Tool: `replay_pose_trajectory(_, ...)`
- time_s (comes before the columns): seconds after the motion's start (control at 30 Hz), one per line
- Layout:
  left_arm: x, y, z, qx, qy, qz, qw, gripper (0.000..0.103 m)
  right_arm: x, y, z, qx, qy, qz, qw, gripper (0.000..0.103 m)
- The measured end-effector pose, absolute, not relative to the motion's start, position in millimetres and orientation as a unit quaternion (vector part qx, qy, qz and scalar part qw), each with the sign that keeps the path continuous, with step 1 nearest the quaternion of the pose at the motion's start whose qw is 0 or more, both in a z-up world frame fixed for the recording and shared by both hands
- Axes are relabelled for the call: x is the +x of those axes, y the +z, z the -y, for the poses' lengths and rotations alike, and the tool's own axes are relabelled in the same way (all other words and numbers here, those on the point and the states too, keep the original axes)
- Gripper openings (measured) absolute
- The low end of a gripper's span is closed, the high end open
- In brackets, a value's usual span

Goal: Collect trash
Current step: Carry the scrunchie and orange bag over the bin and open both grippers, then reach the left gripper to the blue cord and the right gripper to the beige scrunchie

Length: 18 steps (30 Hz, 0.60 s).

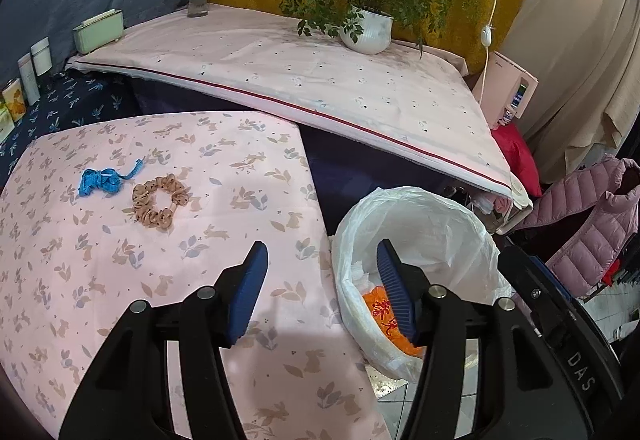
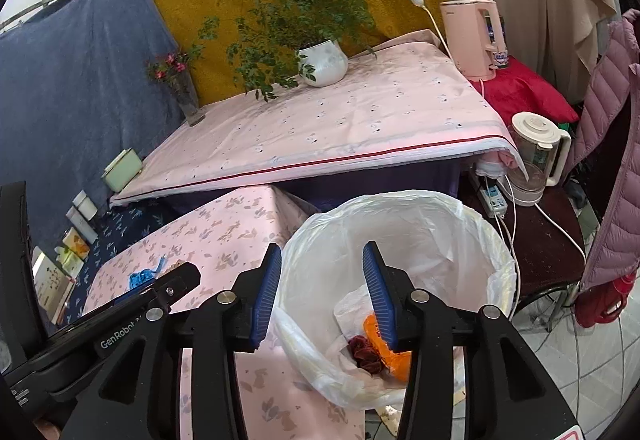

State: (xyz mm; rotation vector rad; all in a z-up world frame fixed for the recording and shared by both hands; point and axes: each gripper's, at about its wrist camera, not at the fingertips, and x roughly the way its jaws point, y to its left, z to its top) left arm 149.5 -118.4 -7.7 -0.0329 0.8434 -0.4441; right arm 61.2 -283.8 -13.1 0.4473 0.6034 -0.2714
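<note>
Right hand-held gripper (image 2: 322,294) is hanging open and empty over the lined bin (image 2: 472,224); left hand-held gripper (image 1: 320,290), also open, is hovering beside it, blue ribbon (image 1: 98,181) and scrunchie (image 1: 160,202) lying on the tabletop (image 1: 248,168).

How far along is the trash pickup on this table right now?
Partly done. The lined trash bin already holds an orange wrapper and a dark red scrunchie. Nothing is in hand: the right tongs are open above the bin, the left tongs empty. The blue ribbon and tan scrunchie remain on the table.
</note>
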Motion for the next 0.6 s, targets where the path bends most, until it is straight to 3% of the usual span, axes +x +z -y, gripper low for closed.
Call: replay_pose_trajectory(0.6,186,-21,14,-0.072,-0.142,-0.411,0.898,0.054,112,-17,193,0.161,-0.072,-0.329,0.928,0.046)
